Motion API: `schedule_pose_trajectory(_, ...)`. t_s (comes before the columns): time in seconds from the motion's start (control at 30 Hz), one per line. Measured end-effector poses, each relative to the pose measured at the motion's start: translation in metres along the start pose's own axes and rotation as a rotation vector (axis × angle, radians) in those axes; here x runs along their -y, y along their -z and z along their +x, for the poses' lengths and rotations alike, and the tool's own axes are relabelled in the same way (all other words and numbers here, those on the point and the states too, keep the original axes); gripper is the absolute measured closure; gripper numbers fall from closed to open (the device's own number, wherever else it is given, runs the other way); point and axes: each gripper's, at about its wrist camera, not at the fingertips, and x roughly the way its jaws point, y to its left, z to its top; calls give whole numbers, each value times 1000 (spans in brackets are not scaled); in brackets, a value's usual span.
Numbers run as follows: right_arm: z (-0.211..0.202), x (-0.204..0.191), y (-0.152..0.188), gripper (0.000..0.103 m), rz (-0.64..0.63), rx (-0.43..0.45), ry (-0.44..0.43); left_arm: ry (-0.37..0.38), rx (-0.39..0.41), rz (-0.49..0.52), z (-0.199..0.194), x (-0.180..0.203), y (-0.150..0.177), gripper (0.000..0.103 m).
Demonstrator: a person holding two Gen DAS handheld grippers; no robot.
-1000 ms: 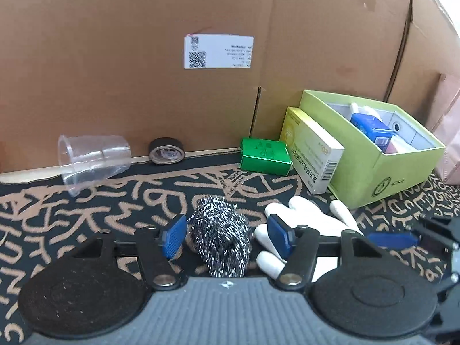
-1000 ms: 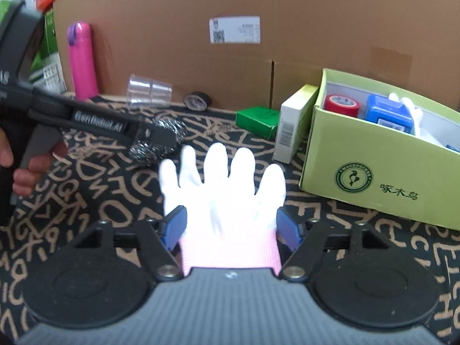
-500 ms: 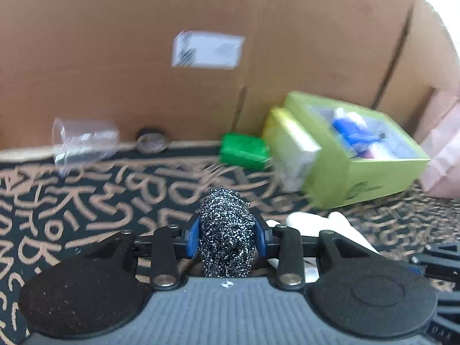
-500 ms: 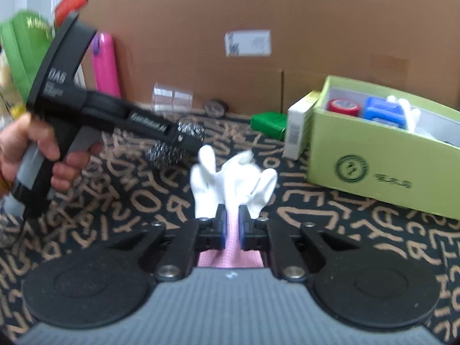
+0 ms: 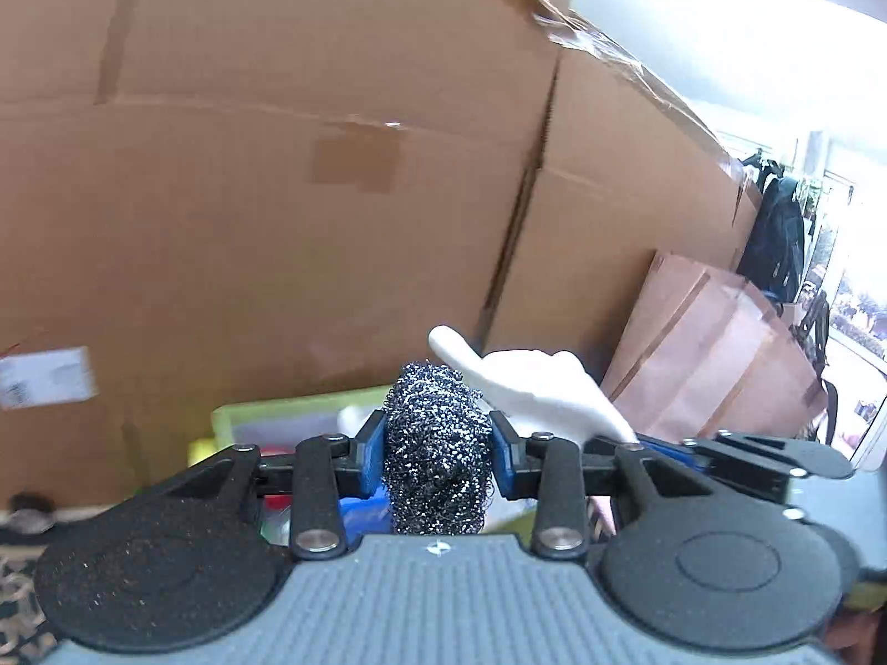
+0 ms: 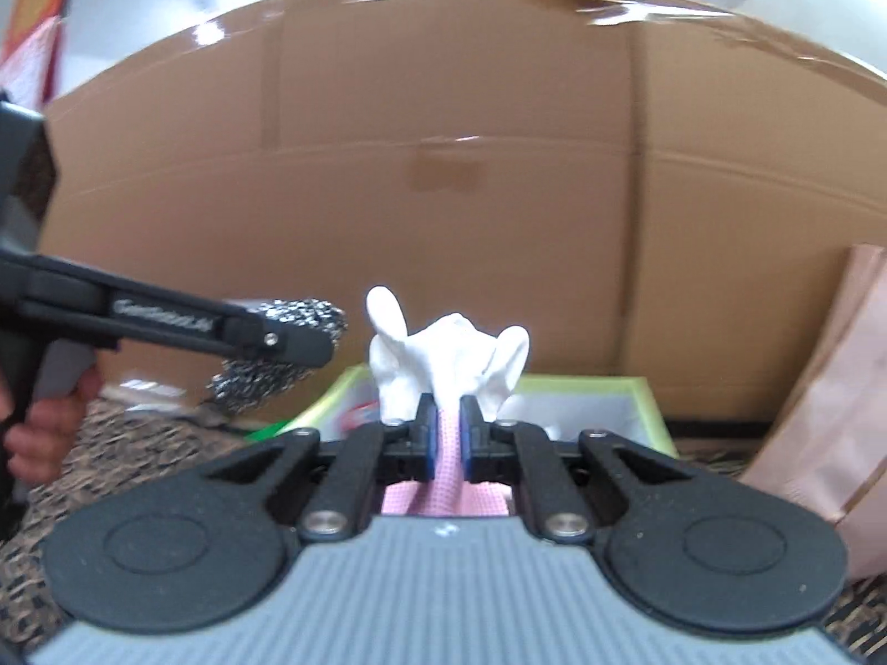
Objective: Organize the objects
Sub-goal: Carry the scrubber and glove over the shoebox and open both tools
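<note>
A second ago the steel scourer [image 5: 438, 449] lay on the patterned bench between wide-open jaws, and the white glove [image 6: 449, 360] lay flat on the same cloth. Now both are lifted clear of it. The left claw [image 5: 438, 457] is clamped on the scourer, its blue pads pressed into both sides, at the lower centre of the left wrist view. The right claw [image 6: 448, 438] is pinched tight on the glove's pink cuff at the centre of the right wrist view, the white fingers bunched and standing up above the jaws.

Both views have swung upward, so the big cardboard wall [image 5: 277, 194] now fills most of each frame, and the bench cloth [image 6: 138, 443] shows only at the lower edges.

The green box [image 6: 637, 393] sits just beyond the glove, partly hidden behind the right claw; in the left wrist view only its near rim peeks out at lower left of the scourer. There the glove crosses from the right, just behind the scourer. A brown paper bag [image 5: 715, 349] stands at the right. In the right wrist view the person's hand [image 6: 39, 426] grips the left tool's handle at the left edge.
</note>
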Motion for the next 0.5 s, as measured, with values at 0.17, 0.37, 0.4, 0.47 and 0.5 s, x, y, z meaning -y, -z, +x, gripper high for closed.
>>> schedule_pose_trajectory(0.17,51,40,0,95,27,-41,56,-20,-17,-5,64,13,0,63)
schedule_pose_trajectory(0.37,100,50,13,93,-29,-87,22,-29,-56,-18,110,14,12,48)
schedule_pose_trajectory(0.4,108,54,17,92,-47,-111,9,-34,-56,-15,113,13,14,37)
schedule_pose_trajectory(0.47,119,51,24,70,-95,-155,1,-104,-44,1,115,14,18,17)
schedule_pose_trajectory(0.5,121,50,27,59,-119,-154,14,-124,-30,13,115,12,18,17)
